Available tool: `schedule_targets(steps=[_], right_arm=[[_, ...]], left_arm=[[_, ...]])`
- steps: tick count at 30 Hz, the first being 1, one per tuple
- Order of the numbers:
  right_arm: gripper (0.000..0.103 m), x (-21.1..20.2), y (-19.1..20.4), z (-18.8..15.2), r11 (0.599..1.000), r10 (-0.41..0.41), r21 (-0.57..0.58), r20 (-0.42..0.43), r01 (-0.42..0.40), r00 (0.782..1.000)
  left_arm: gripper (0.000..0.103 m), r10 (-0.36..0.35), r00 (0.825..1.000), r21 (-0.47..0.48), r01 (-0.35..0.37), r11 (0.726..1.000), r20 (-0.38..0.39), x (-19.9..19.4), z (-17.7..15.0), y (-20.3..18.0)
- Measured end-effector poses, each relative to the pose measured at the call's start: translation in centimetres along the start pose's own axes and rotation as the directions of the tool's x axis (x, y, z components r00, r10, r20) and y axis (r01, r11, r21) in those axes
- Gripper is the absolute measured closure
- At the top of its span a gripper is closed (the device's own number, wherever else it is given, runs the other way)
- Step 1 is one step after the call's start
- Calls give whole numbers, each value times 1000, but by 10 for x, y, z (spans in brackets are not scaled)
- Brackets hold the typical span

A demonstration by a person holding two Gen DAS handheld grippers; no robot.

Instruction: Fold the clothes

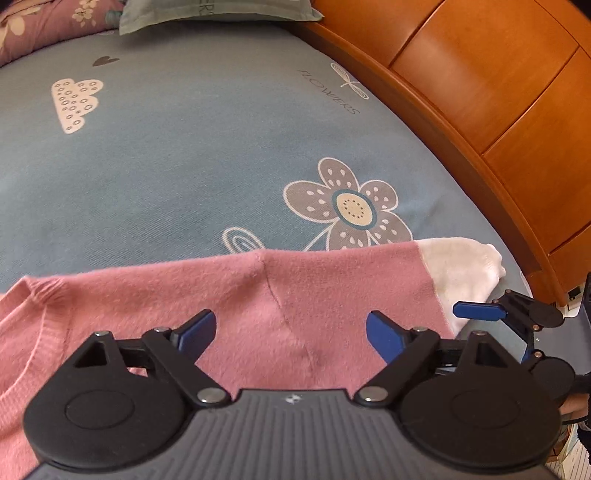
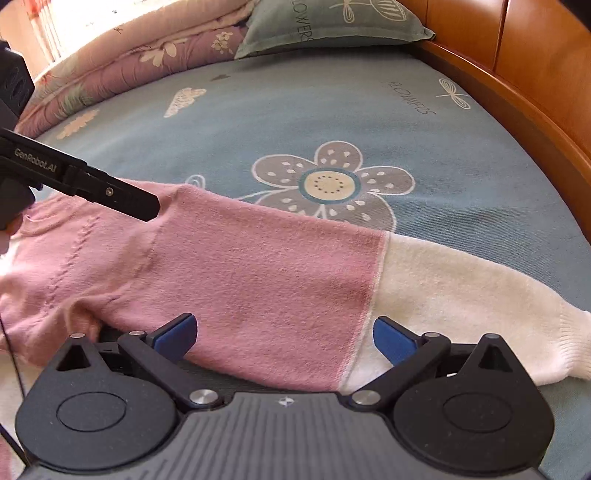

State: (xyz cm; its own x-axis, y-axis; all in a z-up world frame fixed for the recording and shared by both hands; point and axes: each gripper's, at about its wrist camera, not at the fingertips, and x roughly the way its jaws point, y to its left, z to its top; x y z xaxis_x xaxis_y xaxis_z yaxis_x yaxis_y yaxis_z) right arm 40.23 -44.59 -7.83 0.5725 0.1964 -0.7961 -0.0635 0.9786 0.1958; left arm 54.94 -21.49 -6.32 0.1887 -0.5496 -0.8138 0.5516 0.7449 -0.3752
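A pink knitted sweater with a white cuff lies flat on the bed. In the left wrist view my left gripper hangs open over the pink shoulder area, nothing between its blue pads. My right gripper's blue finger shows at the right edge, beside the cuff. In the right wrist view the sleeve stretches rightward, pink and then white. My right gripper stands wide open just above the sleeve, astride the colour seam. The left gripper's black body reaches in over the sweater's neckline.
The bed sheet is blue-grey with a large flower print. A wooden headboard runs along the right side. A grey-green pillow and a folded floral quilt lie at the far end.
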Motion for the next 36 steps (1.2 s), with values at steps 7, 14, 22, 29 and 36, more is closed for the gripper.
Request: schedule_targets(steps=[7, 14, 22, 29, 36], right_arm=[[0, 13, 48, -36, 902, 409, 185, -82, -389, 909], [0, 44, 81, -29, 838, 521, 244, -87, -489, 849], [0, 19, 93, -49, 888, 460, 162, -343, -430, 819], [0, -16, 141, -44, 948, 292, -33, -310, -317, 905], [0, -12, 195, -32, 962, 172, -172, -216, -211, 961]], left_arm=[[15, 74, 995, -125, -81, 989, -61, -74, -71, 30], [15, 113, 986, -329, -148, 933, -122, -146, -161, 57], [15, 126, 969, -470, -214, 857, -212, -182, -252, 71], [15, 179, 980, -474, -196, 858, -81, -214, -270, 76], [15, 230, 958, -571, -93, 815, 172, -234, -253, 142]])
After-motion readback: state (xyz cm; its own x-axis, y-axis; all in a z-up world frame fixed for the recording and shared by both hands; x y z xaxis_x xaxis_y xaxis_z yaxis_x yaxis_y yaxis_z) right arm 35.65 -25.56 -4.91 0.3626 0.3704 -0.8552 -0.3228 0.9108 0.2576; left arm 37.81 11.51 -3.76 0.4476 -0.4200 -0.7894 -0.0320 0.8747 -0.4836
